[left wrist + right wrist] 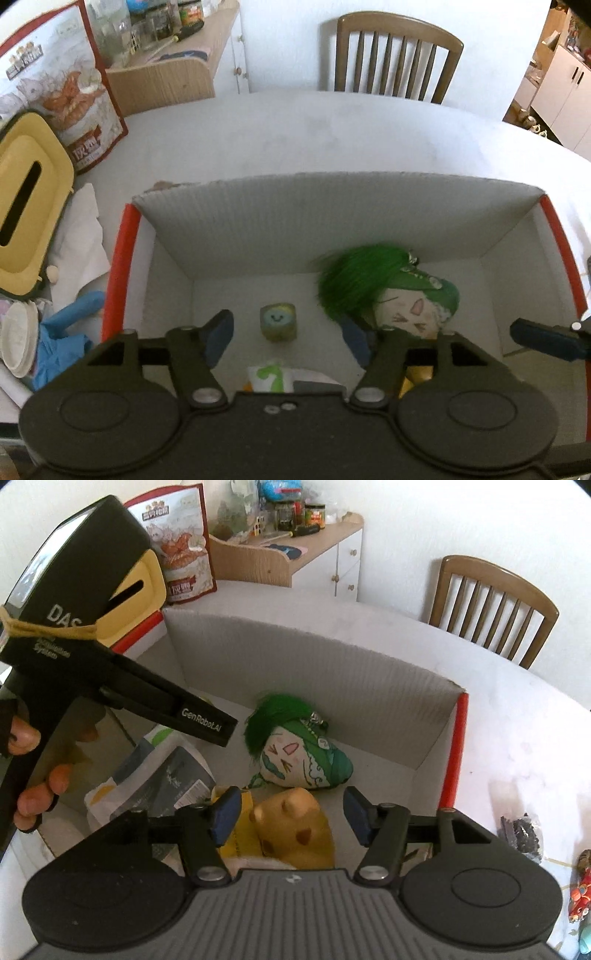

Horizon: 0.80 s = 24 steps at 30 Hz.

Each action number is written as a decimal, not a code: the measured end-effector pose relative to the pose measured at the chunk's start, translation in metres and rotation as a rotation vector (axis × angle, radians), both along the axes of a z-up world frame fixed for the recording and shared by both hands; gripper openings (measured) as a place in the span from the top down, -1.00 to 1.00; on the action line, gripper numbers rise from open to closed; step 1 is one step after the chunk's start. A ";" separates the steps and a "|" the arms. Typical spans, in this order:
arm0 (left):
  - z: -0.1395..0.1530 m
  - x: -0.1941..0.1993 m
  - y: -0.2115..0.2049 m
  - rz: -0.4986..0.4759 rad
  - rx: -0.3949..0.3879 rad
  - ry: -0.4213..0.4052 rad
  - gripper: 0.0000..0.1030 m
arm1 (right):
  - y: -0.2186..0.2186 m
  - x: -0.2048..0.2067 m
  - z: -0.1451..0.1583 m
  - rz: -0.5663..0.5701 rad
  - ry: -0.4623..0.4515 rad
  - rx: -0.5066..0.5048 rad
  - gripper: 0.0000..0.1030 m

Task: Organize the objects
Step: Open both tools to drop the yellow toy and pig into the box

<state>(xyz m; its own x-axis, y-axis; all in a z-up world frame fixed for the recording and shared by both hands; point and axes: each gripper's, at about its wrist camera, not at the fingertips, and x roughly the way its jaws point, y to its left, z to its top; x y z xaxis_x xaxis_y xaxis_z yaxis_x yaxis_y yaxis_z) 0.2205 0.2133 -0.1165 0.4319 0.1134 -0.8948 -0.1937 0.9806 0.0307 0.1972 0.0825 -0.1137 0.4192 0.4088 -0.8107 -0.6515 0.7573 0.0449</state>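
Observation:
A white cardboard box with red edges (122,258) stands on the table; it also shows in the right wrist view (460,738). Inside lie a green-haired plush doll (399,295) (295,753), a small cube with a smiling face (277,321), a yellow spotted plush (295,823) and printed packets (166,782) (269,376). My left gripper (286,332) is open and empty, above the box floor near the cube. My right gripper (291,812) is open and empty, just above the yellow plush. The left gripper's body (74,627) shows at the left of the right wrist view.
A yellow tissue box (26,206), a snack bag (70,92), white tissues and a blue glove (62,328) lie left of the box. A wooden chair (395,55) stands behind the table. Small toys (580,893) and a dark bag (521,830) lie at the right.

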 end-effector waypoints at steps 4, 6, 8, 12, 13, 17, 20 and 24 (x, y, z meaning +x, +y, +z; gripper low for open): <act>0.009 -0.007 -0.006 -0.005 0.004 -0.024 -0.42 | -0.006 -0.002 0.004 -0.009 0.006 0.014 -0.18; 0.014 -0.011 -0.008 -0.006 0.001 -0.035 -0.44 | -0.009 -0.004 0.007 -0.012 0.009 0.024 -0.18; 0.019 -0.015 -0.010 -0.004 0.001 -0.047 -0.48 | -0.011 -0.006 0.011 -0.014 0.005 0.032 -0.18; 0.030 -0.027 -0.014 0.001 -0.001 -0.076 -0.52 | -0.019 -0.014 0.019 -0.019 0.000 0.051 -0.18; 0.033 -0.030 -0.015 0.000 0.002 -0.086 -0.54 | -0.022 -0.016 0.021 -0.021 -0.002 0.057 -0.18; 0.045 -0.041 -0.024 -0.011 0.019 -0.117 -0.57 | -0.033 -0.024 0.030 -0.031 -0.009 0.079 -0.18; 0.053 -0.051 -0.032 -0.029 0.021 -0.138 -0.59 | -0.043 -0.030 0.037 -0.046 -0.010 0.098 -0.19; 0.066 -0.065 -0.046 -0.056 0.035 -0.171 -0.65 | -0.054 -0.038 0.049 -0.056 -0.021 0.125 -0.23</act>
